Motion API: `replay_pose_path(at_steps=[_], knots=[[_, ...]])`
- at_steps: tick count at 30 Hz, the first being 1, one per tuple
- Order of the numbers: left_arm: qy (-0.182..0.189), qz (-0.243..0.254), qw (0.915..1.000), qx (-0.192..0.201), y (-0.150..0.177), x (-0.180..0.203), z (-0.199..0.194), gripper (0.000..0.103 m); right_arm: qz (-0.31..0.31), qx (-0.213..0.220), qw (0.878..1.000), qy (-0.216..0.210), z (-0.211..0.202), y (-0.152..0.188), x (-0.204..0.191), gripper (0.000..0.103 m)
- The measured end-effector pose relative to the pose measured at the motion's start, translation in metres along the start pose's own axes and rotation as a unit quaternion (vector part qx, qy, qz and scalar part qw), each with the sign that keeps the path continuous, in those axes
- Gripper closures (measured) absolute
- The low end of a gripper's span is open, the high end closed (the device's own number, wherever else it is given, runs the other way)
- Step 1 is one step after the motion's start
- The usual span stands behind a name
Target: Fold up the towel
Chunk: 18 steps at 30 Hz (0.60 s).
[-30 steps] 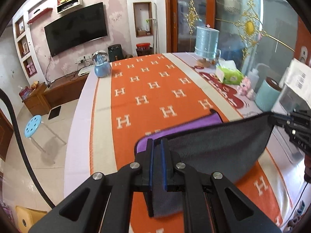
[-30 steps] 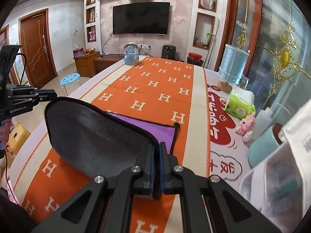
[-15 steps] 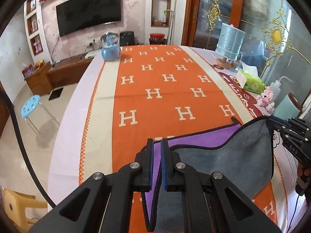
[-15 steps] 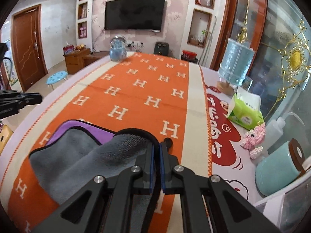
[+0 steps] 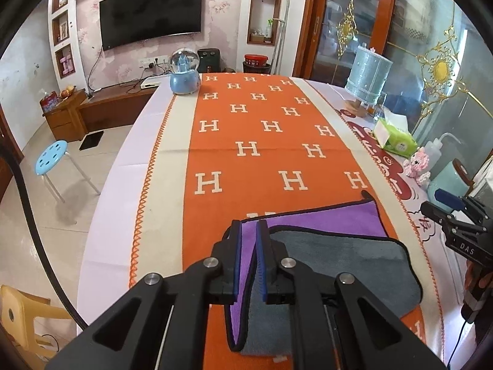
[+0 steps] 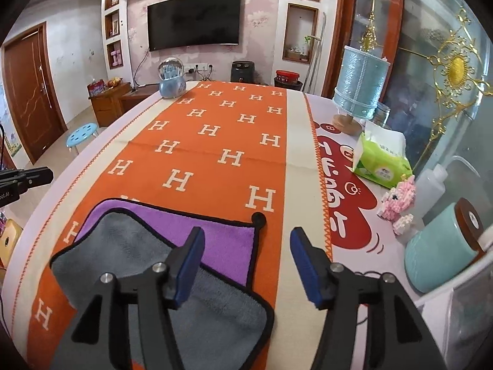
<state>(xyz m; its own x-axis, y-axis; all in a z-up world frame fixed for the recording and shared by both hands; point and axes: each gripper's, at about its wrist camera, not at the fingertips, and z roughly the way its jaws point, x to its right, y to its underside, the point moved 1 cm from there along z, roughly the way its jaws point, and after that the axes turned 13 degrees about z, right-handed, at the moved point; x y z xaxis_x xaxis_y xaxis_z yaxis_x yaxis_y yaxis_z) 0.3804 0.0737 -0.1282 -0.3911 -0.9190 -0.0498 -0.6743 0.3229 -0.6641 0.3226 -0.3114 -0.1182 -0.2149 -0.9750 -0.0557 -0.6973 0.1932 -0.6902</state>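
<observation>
On the bench [image 6: 295,141], at the 6 o'clock end of the orange runner [image 6: 215,141], the towel [image 6: 172,277] lies partly folded: its grey face is turned over the purple face, and a purple band is exposed along the 12 o'clock edge. Your left claw [image 5: 249,256] has its blue pads only slightly apart, with the raised black-bound edge of the towel standing between them; whether they actually grip the cloth cannot be told from the left wrist view. Your right claw [image 6: 246,265] is spread wide and holds nothing; its left finger sits over the grey layer and its right finger over the bare runner, with the towel's small corner loop [image 6: 258,217] just beyond them. Along the 3 o'clock side of the bench stand a green tissue pack [image 6: 380,160], a pink toy [image 6: 397,200] and a teal canister [image 6: 443,249]. At the 12 o'clock end sits a blue snow globe [image 6: 172,78].
</observation>
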Motion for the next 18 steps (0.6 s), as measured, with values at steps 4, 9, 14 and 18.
replay_pose_path(at_steps=[4, 9, 14, 18], knots=[[0.002, 0.001, 0.9999, 0.011, 0.009, 0.005, -0.032, 0.090, 0.013, 0.010, 1.000, -0.002, -0.029, 0.009, -0.002, 0.038], [0.003, -0.001, 0.9997, 0.025, 0.029, 0.013, -0.080, 0.084, 0.031, 0.023, 0.999, 0.003, -0.073, 0.033, -0.011, 0.029], [-0.003, -0.006, 0.9991, 0.041, 0.060, 0.019, -0.135, 0.070, 0.064, 0.024, 0.998, 0.004, -0.119, 0.065, -0.019, 0.021], [-0.003, -0.012, 0.9991, 0.041, 0.087, 0.023, -0.171, 0.063, 0.087, 0.018, 0.996, 0.006, -0.153, 0.094, -0.025, 0.017]])
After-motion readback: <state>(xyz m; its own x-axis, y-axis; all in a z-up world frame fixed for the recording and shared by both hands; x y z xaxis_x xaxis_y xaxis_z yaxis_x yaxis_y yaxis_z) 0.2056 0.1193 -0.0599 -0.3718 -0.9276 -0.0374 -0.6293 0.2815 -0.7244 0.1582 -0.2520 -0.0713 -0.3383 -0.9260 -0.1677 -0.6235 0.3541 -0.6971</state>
